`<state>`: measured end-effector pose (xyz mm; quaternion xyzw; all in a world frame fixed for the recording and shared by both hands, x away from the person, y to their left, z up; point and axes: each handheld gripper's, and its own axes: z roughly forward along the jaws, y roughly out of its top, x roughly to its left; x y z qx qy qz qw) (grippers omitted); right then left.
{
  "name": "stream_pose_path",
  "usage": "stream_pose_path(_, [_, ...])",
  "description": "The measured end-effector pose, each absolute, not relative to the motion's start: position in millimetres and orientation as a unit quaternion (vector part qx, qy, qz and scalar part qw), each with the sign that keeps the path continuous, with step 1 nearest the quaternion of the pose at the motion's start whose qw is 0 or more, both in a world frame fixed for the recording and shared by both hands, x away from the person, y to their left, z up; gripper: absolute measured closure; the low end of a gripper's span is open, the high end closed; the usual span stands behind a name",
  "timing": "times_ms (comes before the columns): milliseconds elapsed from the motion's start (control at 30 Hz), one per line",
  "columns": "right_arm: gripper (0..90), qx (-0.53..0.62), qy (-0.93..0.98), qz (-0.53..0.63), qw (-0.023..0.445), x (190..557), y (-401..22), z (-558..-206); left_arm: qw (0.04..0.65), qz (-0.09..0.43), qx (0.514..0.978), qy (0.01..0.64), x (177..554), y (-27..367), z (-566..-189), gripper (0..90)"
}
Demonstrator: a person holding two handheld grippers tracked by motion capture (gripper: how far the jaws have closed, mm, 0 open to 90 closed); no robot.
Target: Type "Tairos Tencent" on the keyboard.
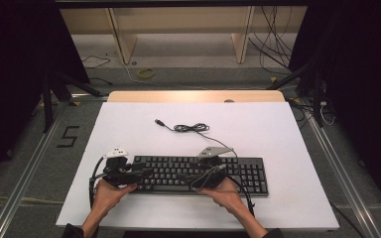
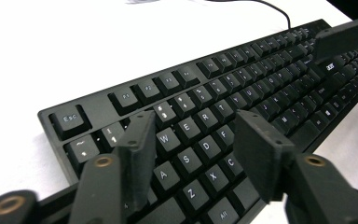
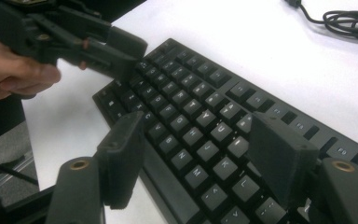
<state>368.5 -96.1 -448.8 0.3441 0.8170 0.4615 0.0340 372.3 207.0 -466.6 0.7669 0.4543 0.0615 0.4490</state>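
Observation:
A black keyboard (image 1: 198, 173) lies flat near the front of the white tabletop (image 1: 278, 129). My left gripper (image 1: 146, 173) is over its left end. In the left gripper view this gripper (image 2: 196, 123) stands open just above the letter keys around W, S and D (image 2: 205, 144), with nothing between the jaws. My right gripper (image 1: 191, 179) is over the keyboard's middle, pointing left. In the right gripper view it (image 3: 198, 126) is open above the keys (image 3: 200, 135), holding nothing. Whether either gripper's tips touch a key is unclear. The left gripper (image 3: 121, 51) also shows there, held by a hand (image 3: 14, 74).
The keyboard's cable (image 1: 191, 128) lies loosely coiled behind it, ending in a USB plug (image 1: 159, 121). A wooden strip (image 1: 193, 96) edges the table's far side. Beyond are shelf legs (image 1: 121, 39), floor cables (image 1: 273, 44) and dark stands (image 1: 49, 94) on both sides.

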Motion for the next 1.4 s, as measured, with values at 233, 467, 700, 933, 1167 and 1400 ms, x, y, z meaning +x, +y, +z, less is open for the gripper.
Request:
stream_pose_path(233, [32.9,0.336,0.821,0.461,0.036,363.0,-97.8,-449.8,0.436,0.062,0.780,0.445,380.2,200.5,-468.1,66.9])
stream_pose_path(467, [31.8,0.332,0.821,0.462,0.040,358.8,-100.3,-450.2,0.418,0.060,0.795,0.435,386.9,190.4,-470.6,79.8])
stream_pose_path(700, [31.3,0.331,0.819,0.467,0.043,355.9,-102.4,-450.3,0.404,0.060,0.804,0.432,392.2,184.2,-472.5,87.8])
stream_pose_path(933, [30.1,0.329,0.818,0.470,0.045,353.5,-103.9,-449.6,0.397,0.058,0.808,0.432,396.0,182.1,-475.3,89.1])
stream_pose_path(1167, [29.8,0.328,0.816,0.473,0.047,351.8,-105.1,-449.1,0.394,0.055,0.809,0.432,397.9,179.9,-476.2,89.1])
stream_pose_path(1400, [29.9,0.328,0.816,0.473,0.049,351.5,-104.9,-449.4,0.389,0.057,0.814,0.429,397.8,177.3,-478.9,89.3])
